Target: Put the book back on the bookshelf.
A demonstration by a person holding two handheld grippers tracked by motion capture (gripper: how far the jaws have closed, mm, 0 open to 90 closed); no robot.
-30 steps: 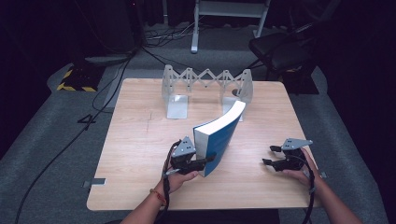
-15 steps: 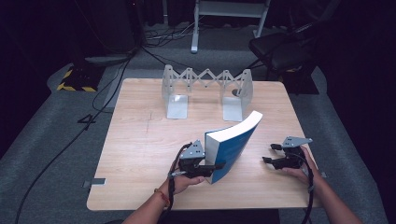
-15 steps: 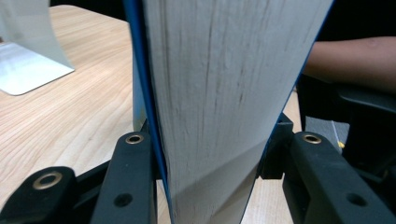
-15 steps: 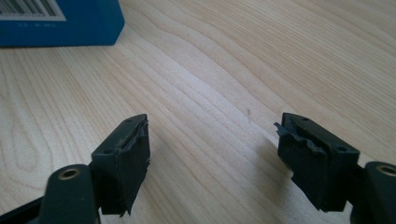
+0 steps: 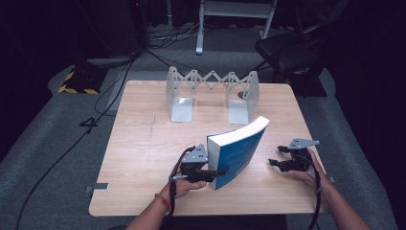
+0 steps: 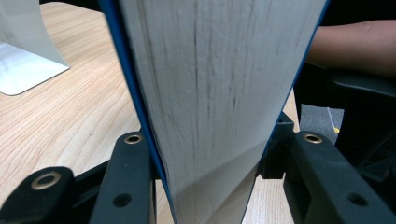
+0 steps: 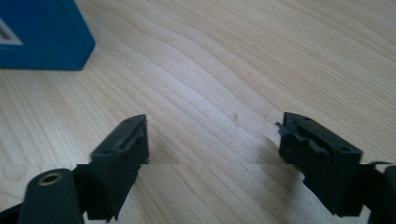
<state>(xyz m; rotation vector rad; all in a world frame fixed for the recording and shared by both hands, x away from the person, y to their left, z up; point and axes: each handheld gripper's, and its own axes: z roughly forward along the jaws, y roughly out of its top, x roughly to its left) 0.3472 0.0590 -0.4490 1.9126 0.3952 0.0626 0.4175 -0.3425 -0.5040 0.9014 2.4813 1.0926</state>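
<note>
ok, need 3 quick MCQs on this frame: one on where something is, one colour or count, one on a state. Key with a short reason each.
1. Where does the metal book rack stand?
A. at the table's far edge
B. on the floor
C. beside the right gripper

2. What colour is the book cover?
A. red
B. blue
C. green

3. How does the right gripper stand?
A. shut on the book
C. shut on the rack
B. open, with nothing between its jaws

Key:
1 A, the high view shows the rack on the wooden table at its far side, beyond the book.
2 B, the cover is blue in the high view and along the page block's edges in the left gripper view, where the left gripper clamps it.
3 B, its jaws stand wide over bare wood; they have just been opening.
</note>
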